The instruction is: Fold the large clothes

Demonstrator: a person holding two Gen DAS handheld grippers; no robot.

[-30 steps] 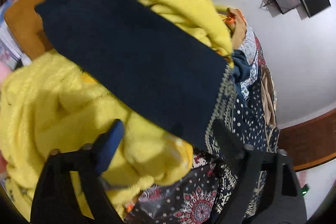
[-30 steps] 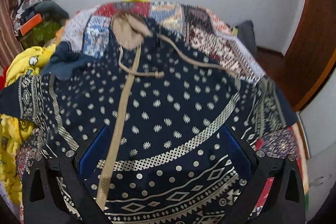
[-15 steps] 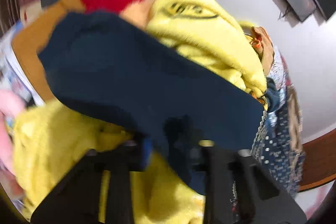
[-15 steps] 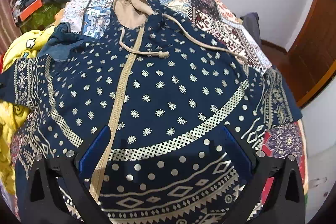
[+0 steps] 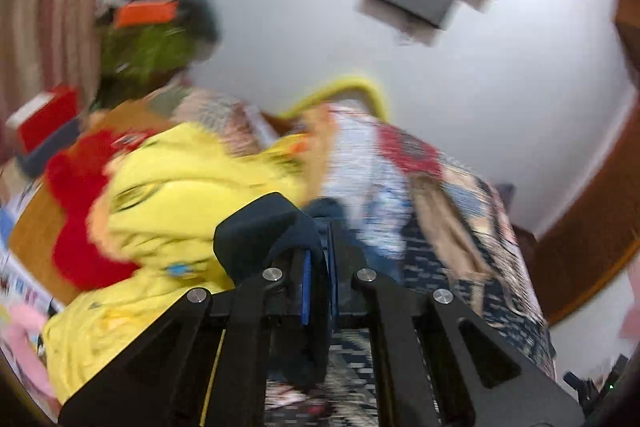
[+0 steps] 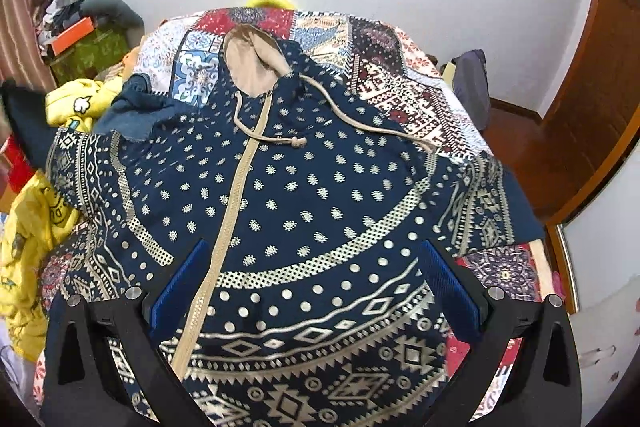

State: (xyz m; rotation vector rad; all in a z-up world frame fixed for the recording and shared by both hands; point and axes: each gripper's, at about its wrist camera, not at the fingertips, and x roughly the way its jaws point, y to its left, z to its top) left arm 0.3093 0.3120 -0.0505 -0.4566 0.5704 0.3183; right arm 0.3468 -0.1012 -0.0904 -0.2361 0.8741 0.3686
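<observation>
At the left of the right wrist view, the navy sleeve (image 6: 24,115) is raised off the yellow garment (image 6: 32,211); the left hand-held gripper (image 5: 318,267) has just clenched on it. It should carry the sleeve across the patterned hoodie (image 6: 288,195), centred on the bed (image 6: 400,67), keeping the cloth taut. The right hand-held gripper (image 6: 316,291) hovers released over the hem

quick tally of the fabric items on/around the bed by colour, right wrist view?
Navy patterned hoodie: 1
Yellow fleece garment: 1
Plain blue cloth: 1
Patchwork bedspread: 1
Total: 4
The heap at far left is too cluttered to count.
</observation>
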